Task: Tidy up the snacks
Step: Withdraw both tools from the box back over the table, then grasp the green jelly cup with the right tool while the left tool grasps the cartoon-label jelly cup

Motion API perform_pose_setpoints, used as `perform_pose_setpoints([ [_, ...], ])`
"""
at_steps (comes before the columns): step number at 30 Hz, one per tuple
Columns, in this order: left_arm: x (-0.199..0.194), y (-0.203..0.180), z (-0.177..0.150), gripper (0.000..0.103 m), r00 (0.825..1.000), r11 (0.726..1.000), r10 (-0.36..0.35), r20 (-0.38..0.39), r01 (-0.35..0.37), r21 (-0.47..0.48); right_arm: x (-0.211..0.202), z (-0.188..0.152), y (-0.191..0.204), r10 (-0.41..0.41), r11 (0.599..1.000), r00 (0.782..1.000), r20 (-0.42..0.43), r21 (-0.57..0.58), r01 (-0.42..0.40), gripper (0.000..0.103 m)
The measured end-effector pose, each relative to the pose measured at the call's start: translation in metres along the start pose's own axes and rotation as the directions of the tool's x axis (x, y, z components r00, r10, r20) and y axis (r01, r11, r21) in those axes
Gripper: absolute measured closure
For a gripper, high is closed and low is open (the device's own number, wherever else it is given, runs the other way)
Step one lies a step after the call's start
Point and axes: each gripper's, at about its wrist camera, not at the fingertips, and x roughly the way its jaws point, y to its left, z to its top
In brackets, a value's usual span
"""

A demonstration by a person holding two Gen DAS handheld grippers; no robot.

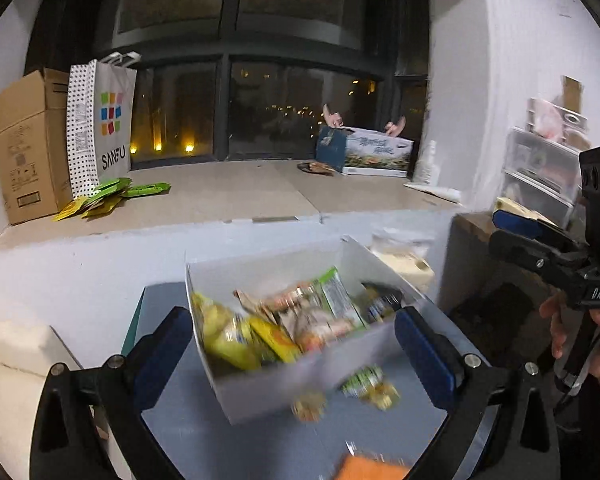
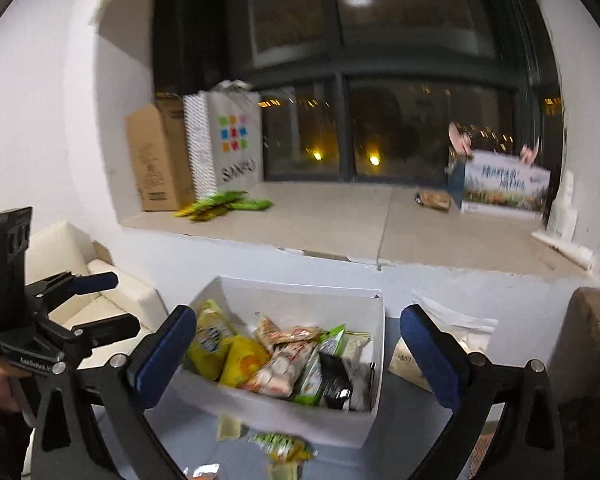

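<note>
From the left wrist view, the left gripper (image 1: 294, 350) was seen with its blue pads spread wide and nothing pinched between them. A white box (image 1: 260, 392) was set on a grey-blue table (image 1: 220, 440) just ahead of the fingers, filled with snack packets (image 1: 284, 324) in yellow, orange and green. A few loose packets (image 1: 364, 386) were blurred on the table in front of the box. At the right edge, the right gripper (image 1: 512, 236) was held by a hand (image 1: 572, 332), its fingers apart and empty. On the window ledge (image 1: 228, 196) behind, a cardboard carton (image 1: 28, 144), a white shopping bag (image 1: 108, 120) and green sachets (image 1: 112, 196) were seen.

From the right wrist view, the right gripper (image 2: 296, 354) was seen spread wide and empty. The white box (image 2: 300, 420) lay between and just beyond its fingers, the snack packets (image 2: 276, 356) heaped inside. Loose packets (image 2: 280, 446) were seen on the table before it. The left gripper (image 2: 104, 304) was seen at the left, open and empty, near a cream sofa (image 2: 100, 292).
</note>
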Motion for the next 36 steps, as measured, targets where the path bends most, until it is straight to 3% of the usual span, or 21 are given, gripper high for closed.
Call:
perform_pose_setpoints([
  [8,-0.062,-0.026,-0.107,0.000,1.000,0.996,-0.003,0.008,0.004,-0.087,-0.081,-0.097,0.024,0.006,1.000,1.000,0.004,0.011,-0.006,0.000],
  [12,-0.071,-0.038,-0.128,0.000,1.000,0.998,0.012,-0.002,-0.012,-0.056,-0.090,-0.160,0.031,0.011,0.997,0.997,-0.073,0.081,-0.005,0.000],
  [15,-0.071,-0.041,-0.130,0.000,1.000,0.998,0.005,-0.001,-0.005,-0.066,-0.085,-0.185,0.029,-0.003,0.993,0.993,-0.119,0.115,0.017,0.000],
  [17,-0.070,-0.043,-0.131,0.000,1.000,0.998,0.001,0.000,-0.001,-0.065,-0.079,-0.191,0.028,-0.041,0.993,0.989,-0.139,0.101,0.055,0.000],
  [25,-0.071,-0.047,-0.133,0.000,1.000,0.999,0.004,0.005,-0.004,-0.054,-0.042,-0.184,0.031,-0.008,0.997,0.985,-0.174,0.072,0.021,0.000],
  [36,-0.073,-0.037,-0.139,0.000,1.000,0.997,0.029,0.003,-0.029,-0.076,0.061,-0.161,0.021,-0.003,0.994,0.961,-0.276,0.104,0.033,0.000],
])
